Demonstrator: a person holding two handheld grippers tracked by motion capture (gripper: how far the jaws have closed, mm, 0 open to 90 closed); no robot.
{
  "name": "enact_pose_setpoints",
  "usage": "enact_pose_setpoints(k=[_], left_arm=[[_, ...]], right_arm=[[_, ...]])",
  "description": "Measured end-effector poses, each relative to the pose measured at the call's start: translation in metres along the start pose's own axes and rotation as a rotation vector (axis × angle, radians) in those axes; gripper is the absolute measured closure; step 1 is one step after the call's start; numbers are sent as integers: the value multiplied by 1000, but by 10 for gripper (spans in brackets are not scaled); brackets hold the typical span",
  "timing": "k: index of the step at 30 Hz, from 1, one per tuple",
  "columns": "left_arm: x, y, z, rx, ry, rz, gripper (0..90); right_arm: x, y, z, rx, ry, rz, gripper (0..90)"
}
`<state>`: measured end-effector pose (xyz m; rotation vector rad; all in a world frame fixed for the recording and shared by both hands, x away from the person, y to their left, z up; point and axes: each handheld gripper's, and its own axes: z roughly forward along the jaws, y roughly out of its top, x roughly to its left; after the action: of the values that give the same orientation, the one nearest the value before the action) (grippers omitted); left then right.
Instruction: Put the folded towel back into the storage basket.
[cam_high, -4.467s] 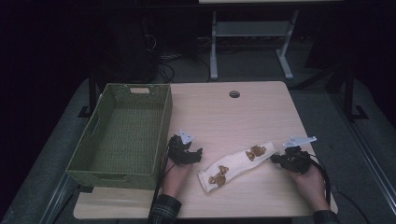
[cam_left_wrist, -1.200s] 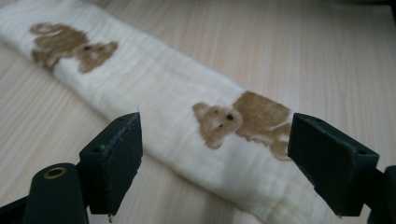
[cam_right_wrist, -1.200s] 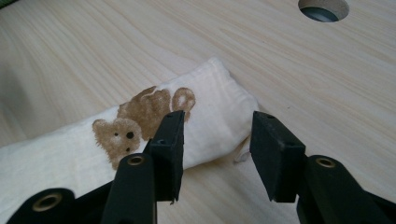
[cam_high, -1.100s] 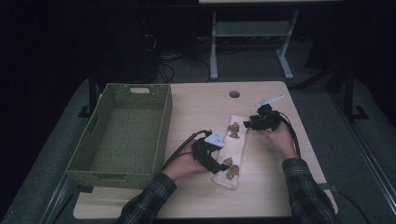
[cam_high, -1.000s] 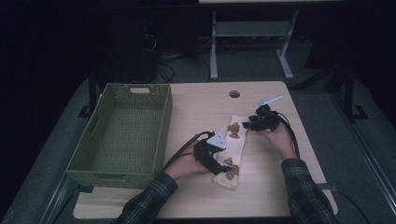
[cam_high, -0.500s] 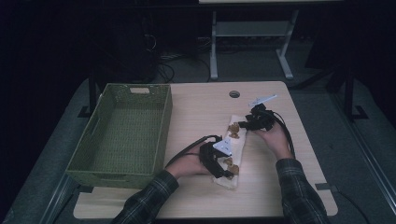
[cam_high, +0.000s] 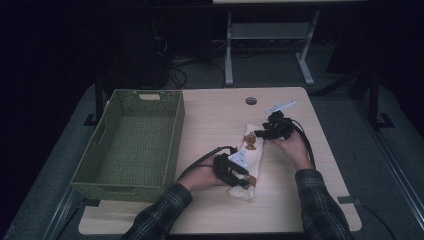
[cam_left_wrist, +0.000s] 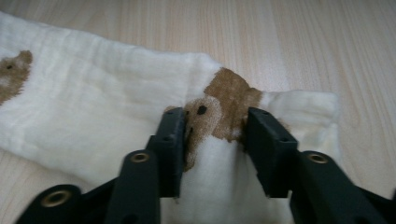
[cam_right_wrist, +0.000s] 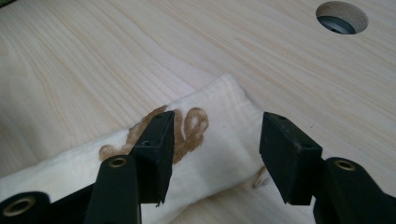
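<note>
Beside the green basket, our folded cloth lies on the worktop. Our left gripper fingers have just closed, pinching its near end; right gripper fingers straddle the far end, ungripped.

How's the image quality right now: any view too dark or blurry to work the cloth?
High view: dim, dark surroundings, the cloth small but readable. Left gripper view: bright, the weave sharp, the near tongs soft. Right gripper view: evenly lit, no glare, the table grain crisp.
</note>
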<state>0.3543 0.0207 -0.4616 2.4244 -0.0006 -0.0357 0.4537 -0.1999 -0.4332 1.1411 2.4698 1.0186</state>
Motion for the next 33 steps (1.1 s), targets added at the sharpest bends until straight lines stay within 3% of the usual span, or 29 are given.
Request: enact_pose_setpoints(k=[7, 10, 14, 22, 25, 28, 31, 33], left_arm=[[-5, -1, -1, -4, -13, -17, 777], [-6, -1, -2, 10, -39, -34, 791], [-7, -1, -3, 15, -52, -26, 792], [-7, -2, -3, 7, -54, -28, 791], [-7, -2, -3, 6, -51, -27, 791], [-7, -2, -3, 6, -51, -27, 791], [-7, -2, -3, 7, -52, -31, 791], [-7, -2, -3, 10, -54, -34, 791]], right_arm=[[-3, 2, 7, -4, 25, -4, 413], [-4, 4, 10, -9, 31, -18, 416], [-10, 1, 15, -10, 29, -14, 416], [-18, -5, 31, 2, 61, 3, 433], [-16, -7, 37, 34, 75, -10, 437], [-13, -8, 39, 41, 78, -31, 468], [-9, -8, 39, 37, 82, -71, 571], [-7, -10, 38, 35, 92, -66, 644]])
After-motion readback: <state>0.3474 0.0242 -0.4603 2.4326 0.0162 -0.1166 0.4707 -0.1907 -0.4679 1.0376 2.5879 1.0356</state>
